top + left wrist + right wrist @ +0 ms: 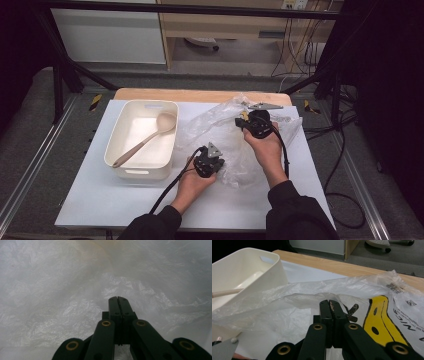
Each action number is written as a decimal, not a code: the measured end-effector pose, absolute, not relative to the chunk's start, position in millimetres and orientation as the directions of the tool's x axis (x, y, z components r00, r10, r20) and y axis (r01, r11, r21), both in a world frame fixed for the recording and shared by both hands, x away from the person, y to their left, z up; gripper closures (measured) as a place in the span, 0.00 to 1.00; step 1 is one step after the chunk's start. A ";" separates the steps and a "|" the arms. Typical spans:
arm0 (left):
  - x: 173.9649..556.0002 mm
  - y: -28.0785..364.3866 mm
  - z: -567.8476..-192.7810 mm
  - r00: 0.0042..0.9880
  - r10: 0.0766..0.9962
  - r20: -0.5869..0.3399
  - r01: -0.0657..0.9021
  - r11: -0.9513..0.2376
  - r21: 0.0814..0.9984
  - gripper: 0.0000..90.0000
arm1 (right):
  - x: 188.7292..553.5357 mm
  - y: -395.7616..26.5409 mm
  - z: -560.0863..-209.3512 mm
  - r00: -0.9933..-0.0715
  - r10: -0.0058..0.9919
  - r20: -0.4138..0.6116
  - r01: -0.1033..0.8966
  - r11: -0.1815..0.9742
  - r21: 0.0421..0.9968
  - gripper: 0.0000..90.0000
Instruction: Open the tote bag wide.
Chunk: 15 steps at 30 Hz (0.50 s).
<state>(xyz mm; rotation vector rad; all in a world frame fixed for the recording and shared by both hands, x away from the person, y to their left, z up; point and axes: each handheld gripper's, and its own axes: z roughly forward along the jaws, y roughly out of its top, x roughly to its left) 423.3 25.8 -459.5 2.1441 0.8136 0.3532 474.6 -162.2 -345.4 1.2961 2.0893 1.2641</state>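
A crumpled clear plastic bag [212, 122] lies on the white table mat, right of a white bin [141, 104]. A long-handled beige spoon [150, 137] rests in the bin. My left gripper [212, 159] is at the bag's near edge; its jaws are shut with the film [62, 290] pressed all around them. My right gripper [252, 122] is at the bag's far right, shut on a fold of the bag [287, 297] beside its yellow print [382, 320]. The bin [249, 262] and the spoon handle [224, 293] stand to the left in the right gripper view.
The white mat [100, 195] covers a wooden table whose far edge [200, 95] shows. Black frame bars stand at both back corners, and cables [345, 150] trail on the floor at the right. Bare mat lies in front of the bin and the hands.
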 end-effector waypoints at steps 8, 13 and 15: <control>424.1 26.4 -459.4 0.755 0.655 -0.028 0.437 -0.471 0.766 1.00 | 480.2 -160.9 -329.7 -0.495 0.855 0.156 0.507 0.139 0.851 1.00; 425.2 27.4 -459.3 0.757 0.652 -0.038 0.442 -0.469 0.765 1.00 | 479.8 -159.2 -318.3 -0.498 0.854 0.149 0.491 0.136 0.860 1.00; 425.3 27.6 -459.3 0.758 0.651 -0.038 0.442 -0.470 0.764 1.00 | 479.8 -158.6 -314.6 -0.500 0.854 0.146 0.485 0.136 0.864 1.00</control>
